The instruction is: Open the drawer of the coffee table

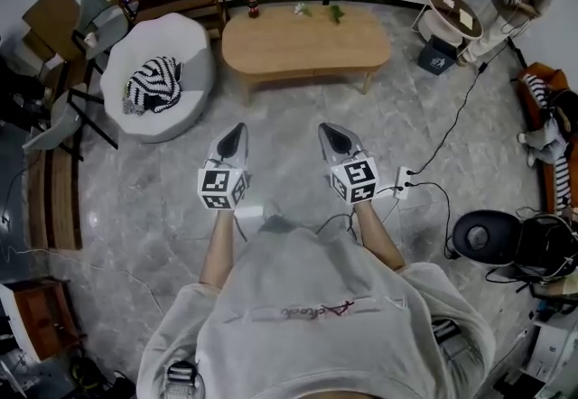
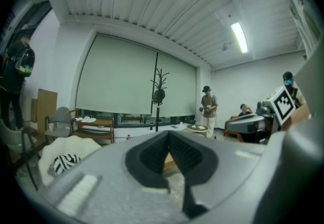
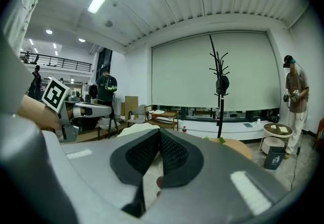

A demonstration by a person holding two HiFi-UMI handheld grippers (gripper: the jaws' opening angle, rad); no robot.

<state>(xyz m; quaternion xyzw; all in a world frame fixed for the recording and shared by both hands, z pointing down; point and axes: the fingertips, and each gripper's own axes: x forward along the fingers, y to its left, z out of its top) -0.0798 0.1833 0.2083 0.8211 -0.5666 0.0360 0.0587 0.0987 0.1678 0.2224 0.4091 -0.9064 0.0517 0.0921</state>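
Fingers (image 2: 152, 159) of the left gripper (image 1: 238, 132) and right gripper (image 1: 327, 132) are clenched on nothing. They are held side by side above bare floor (image 1: 284, 117), likely because no handle is within reach yet. Well ahead stands the coffee table (image 1: 298, 50); its drawer cannot be made out. A bottle (image 1: 253, 5) stands near the surface's far left corner.

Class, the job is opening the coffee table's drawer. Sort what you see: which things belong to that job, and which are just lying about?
Belong to the job: coffee table; left claw and right claw, both shut, empty.

Lying about: white seat, striped cushion, bottle, round side table, power strip.
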